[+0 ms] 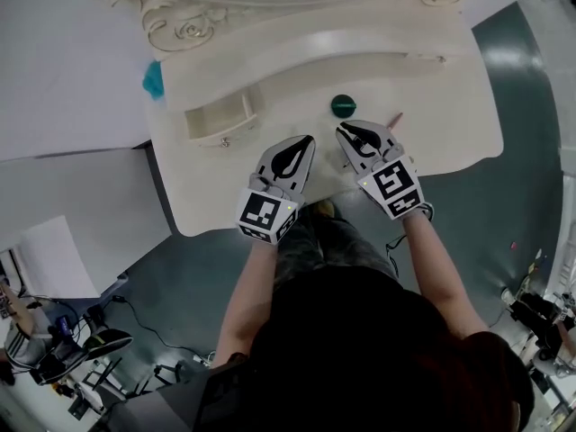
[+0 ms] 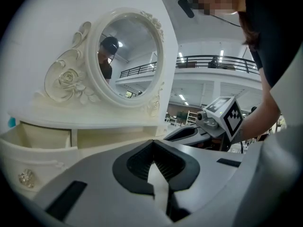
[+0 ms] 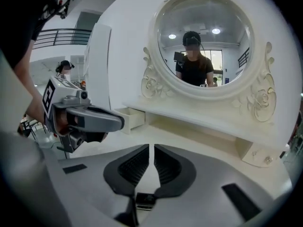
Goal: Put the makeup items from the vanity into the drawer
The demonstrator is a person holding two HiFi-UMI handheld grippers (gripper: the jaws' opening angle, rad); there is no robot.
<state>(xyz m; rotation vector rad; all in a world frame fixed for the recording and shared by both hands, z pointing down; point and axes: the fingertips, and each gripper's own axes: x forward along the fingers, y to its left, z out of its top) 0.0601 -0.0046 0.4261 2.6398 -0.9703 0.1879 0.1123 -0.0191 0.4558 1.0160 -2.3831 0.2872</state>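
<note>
My left gripper [image 1: 309, 140] hovers over the front of the table [image 1: 450, 138], its fingers pressed together with nothing between them. My right gripper [image 1: 342, 131] hangs just beside it, and its fingers are likewise closed to a thin slit and empty. A round green pot [image 1: 343, 106] sits on the table just beyond my right fingertips, and a pink stick [image 1: 394, 119] lies beside that gripper. The drawer [image 1: 220, 133] stands pulled open to my left, below the mirror [image 3: 203, 46].

Cream vanity top [image 1: 450, 115] — round green item [image 1: 343, 106], thin pink stick [image 1: 394, 119] on it; small drawer [image 1: 220, 120] open.
</note>
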